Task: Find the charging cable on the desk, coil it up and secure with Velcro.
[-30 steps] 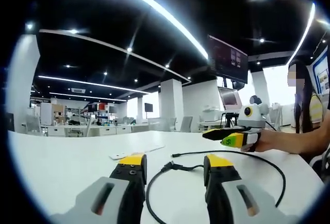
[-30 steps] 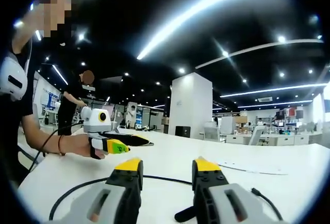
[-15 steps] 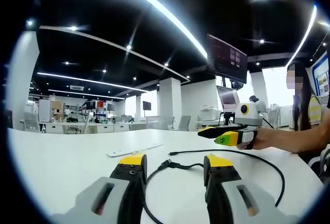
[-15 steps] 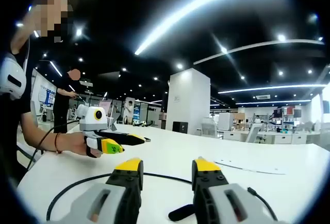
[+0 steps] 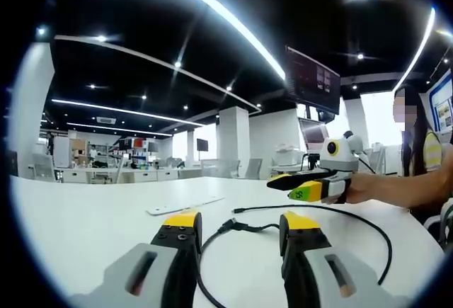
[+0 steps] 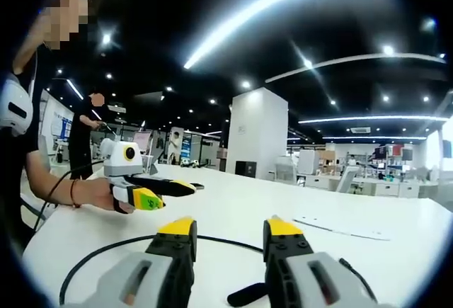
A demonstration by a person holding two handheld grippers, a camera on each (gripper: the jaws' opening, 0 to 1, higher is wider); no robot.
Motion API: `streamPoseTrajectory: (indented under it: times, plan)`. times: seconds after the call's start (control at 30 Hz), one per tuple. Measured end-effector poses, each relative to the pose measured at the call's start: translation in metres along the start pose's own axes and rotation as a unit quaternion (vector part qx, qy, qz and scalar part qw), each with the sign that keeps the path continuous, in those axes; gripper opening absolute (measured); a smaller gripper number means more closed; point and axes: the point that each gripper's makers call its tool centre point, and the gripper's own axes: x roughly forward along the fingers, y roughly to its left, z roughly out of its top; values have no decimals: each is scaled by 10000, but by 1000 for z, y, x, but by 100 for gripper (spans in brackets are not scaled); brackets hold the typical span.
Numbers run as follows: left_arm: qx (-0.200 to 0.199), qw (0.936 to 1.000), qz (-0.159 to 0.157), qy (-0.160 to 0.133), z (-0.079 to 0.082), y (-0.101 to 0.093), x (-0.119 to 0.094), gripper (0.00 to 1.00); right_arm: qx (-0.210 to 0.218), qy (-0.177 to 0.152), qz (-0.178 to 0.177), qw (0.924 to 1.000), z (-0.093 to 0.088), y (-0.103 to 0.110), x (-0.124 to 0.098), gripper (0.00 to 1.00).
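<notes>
Nearest in the left gripper view, my left gripper (image 5: 241, 224) rises from the bottom edge with its jaws spread wide and empty, and I judge it is held low over the white bench (image 5: 85, 223) so that the charging cable (image 5: 386, 241) falls right into its line. The cable's connector end (image 5: 230, 225) lies in the lower middle of the frame just beyond the yellow tips, and from there the black cord sweeps out to the lower right in a slack open loop, not yet coiled. A little further, left of centre, a flat pale strip (image 5: 184, 205) rests on the bench; it may be the Velcro, but I cannot tell. In the right gripper view my right gripper (image 6: 230, 229) is likewise wide apart and carrying nothing, with the cord curving across the lower left of that frame. Both grippers face each other across the cable, which I read as bracketing it for a two-handed gather.
</notes>
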Motion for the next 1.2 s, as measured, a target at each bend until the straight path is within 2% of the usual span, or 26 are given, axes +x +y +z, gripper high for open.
streamPoseTrajectory:
  times: [0.77,1.2]
  plan:
    - [-26,10000,23,-27,1,1,-3,44,-108,332,-128,9993,-2,-12,11,38]
    - [-17,10000,33,-23,1,3,-3,44,-62,544,-168,9984,-13,-21,16,39]
